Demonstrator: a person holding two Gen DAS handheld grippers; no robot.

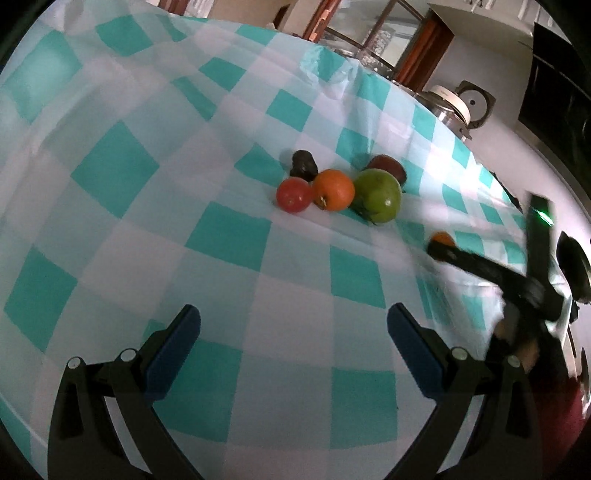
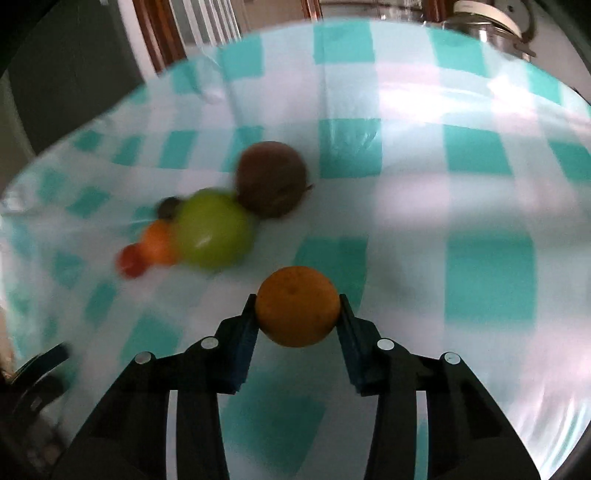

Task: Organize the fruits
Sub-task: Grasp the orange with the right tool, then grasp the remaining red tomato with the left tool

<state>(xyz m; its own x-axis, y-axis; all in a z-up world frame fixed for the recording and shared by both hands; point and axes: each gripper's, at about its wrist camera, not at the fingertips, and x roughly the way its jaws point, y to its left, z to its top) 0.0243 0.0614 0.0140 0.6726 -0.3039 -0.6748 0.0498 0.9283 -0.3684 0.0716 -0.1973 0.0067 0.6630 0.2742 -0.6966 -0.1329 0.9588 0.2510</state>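
Checked tablecloth (image 2: 480, 184) covers the table. Right gripper (image 2: 297, 310) squeezes an orange (image 2: 297, 306) low in the frame. Left gripper (image 1: 293, 328) stands wide apart, holding nothing.

I'm in a home, likely the dining corner by a kitchen. My table (image 1: 110, 155) wears a teal and white checked cloth (image 1: 229, 236), a bit wrinkled, with loose fruit (image 1: 334, 189) lying on it. Past the far edge I see a steel cooker (image 1: 452, 105) with a white lid, a wood-framed glass door (image 1: 373, 33) and pale walls.
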